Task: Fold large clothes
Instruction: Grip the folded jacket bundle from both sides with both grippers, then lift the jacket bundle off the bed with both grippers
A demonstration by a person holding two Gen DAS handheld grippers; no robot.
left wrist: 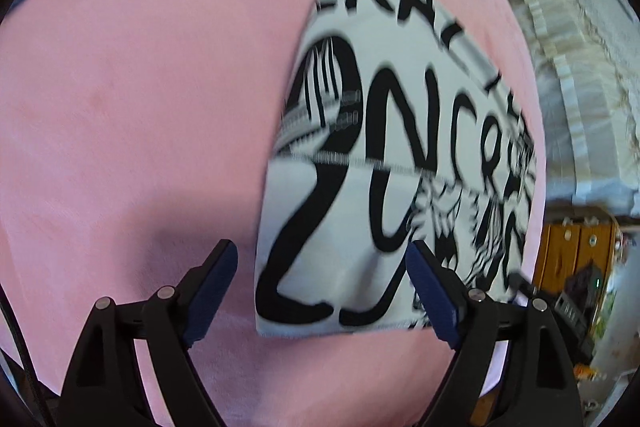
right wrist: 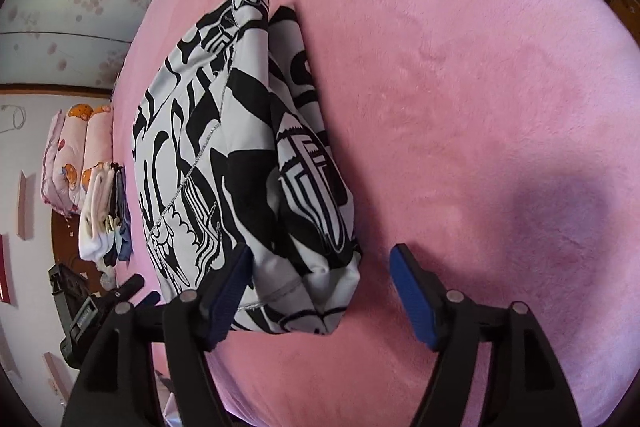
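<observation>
Both grippers look like the same build. The left gripper [left wrist: 322, 275] has matte black plastic arms that fork into a double linkage on each side, with two round silver pins per side sitting just behind the jaws. Dark blue ribbed pads [left wrist: 432, 293] line the inner faces. The right gripper [right wrist: 320, 279] matches: black arms, silver pins, blue textured pads [right wrist: 412, 297]. A thin black cable runs outside the left gripper's left arm.

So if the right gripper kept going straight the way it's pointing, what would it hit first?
Most likely the near corner of the folded black-and-white garment, which sits just ahead between the open right gripper fingers, nearer the left one. Depth is unclear; it could reach the pink blanket instead.
</observation>
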